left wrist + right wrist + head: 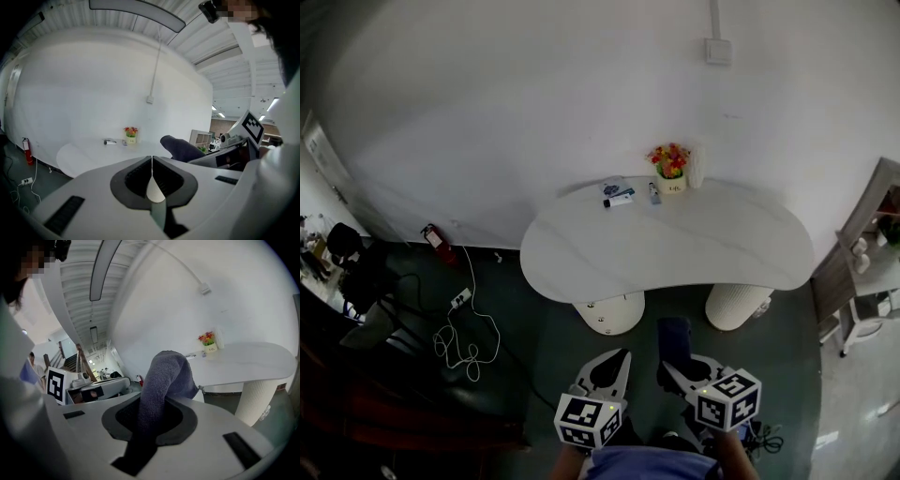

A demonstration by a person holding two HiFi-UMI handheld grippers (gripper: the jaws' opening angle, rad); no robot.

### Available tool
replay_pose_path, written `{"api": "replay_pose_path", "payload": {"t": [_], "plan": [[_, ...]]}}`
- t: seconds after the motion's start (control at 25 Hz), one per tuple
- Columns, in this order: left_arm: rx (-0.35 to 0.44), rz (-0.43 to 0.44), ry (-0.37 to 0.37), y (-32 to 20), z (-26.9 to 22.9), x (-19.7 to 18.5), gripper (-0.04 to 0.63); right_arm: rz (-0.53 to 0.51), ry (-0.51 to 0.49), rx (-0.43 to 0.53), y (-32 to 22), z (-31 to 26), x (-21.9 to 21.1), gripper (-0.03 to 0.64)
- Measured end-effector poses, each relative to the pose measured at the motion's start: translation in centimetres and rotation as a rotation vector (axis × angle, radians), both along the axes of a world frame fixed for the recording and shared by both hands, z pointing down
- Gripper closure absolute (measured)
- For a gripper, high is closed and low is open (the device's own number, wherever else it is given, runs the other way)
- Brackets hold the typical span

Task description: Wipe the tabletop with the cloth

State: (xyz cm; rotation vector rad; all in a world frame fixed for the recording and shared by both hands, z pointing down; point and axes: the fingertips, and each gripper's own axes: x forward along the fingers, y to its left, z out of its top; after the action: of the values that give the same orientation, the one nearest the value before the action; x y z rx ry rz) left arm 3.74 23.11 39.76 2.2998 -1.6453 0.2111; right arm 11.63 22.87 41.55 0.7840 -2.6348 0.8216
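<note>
A white kidney-shaped tabletop (675, 246) stands ahead of me against the wall, on two pale pedestals. Both grippers hang low in front of it, short of its near edge. My right gripper (677, 367) is shut on a dark blue-grey cloth (674, 336), which rises from between the jaws in the right gripper view as a folded hump (164, 380). My left gripper (621, 356) is beside it with its jaws pressed together and nothing between them (152, 159). The cloth (183, 147) shows at the right of the left gripper view, with the tabletop (89, 157) beyond.
A small pot of red and yellow flowers (669, 170), a tube (618, 198) and a small bottle (654, 194) sit at the table's far edge. A fire extinguisher (437, 240), a power strip with a coiled cable (461, 302) and dark furniture (356, 281) lie left. Shelving (862, 272) stands right.
</note>
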Motion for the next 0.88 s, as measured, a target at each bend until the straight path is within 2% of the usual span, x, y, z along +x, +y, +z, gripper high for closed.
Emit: {"api": "replay_pose_path", "payload": {"t": [0.16,0.4,0.6,0.88], "plan": [[-0.019,0.034,-0.02,-3.7,0.4,-3.8,0.578,0.034,-0.012,-0.033,-3.8,0.2,-3.3,0.549],[-0.039,0.031,-0.024,-8.5,0.4,-11.3,0.578,0.052,-0.022,-0.07,-9.1,0.3,-9.9,0.549],[-0.062,0.005,-0.029,-10.5,0.9,-17.8,0.578,0.048,-0.01,-0.085,-12.1,0.9,-15.5,0.549],[-0.042,-0.019,-0.031,-13.0,0.6,-26.5,0.578,0.039,0.02,-0.085,-15.5,1.4,-23.0,0.549]]}}
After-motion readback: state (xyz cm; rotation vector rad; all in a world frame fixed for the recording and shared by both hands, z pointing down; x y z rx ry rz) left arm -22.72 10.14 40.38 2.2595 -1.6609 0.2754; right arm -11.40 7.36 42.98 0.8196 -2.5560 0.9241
